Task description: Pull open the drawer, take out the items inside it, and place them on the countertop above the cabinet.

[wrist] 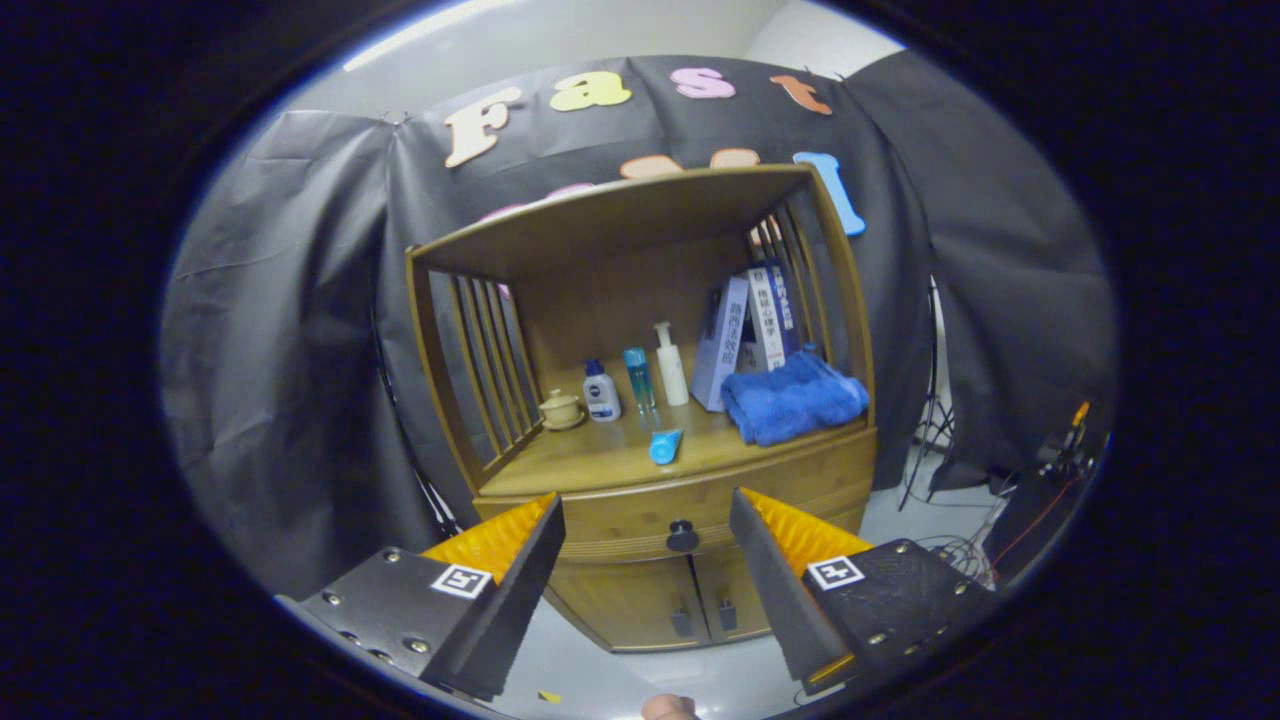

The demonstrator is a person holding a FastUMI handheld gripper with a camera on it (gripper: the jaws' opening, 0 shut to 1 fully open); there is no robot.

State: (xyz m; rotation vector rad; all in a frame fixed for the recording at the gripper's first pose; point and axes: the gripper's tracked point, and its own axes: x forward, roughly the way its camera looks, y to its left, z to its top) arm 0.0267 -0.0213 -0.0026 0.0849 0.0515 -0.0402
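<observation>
A wooden cabinet [640,420] stands ahead of me against the booth wall. Its drawer [620,520] is closed, with a dark round knob [683,536] at its middle. The knob sits between and beyond my two fingers. My gripper [648,520] is open, with nothing between its fingers, and it is still some way short of the cabinet. On the countertop [570,465] above the drawer lie a blue tube [665,445], a folded blue towel [793,398], three bottles [636,382], a small lidded cup [561,409] and some books [750,335]. The drawer's contents are hidden.
Below the drawer are two closed doors with small handles [700,618]. Slatted sides and a top shelf enclose the countertop. Cables and a stand [960,500] lie on the floor to the right of the cabinet. A fingertip [668,708] shows below the fingers.
</observation>
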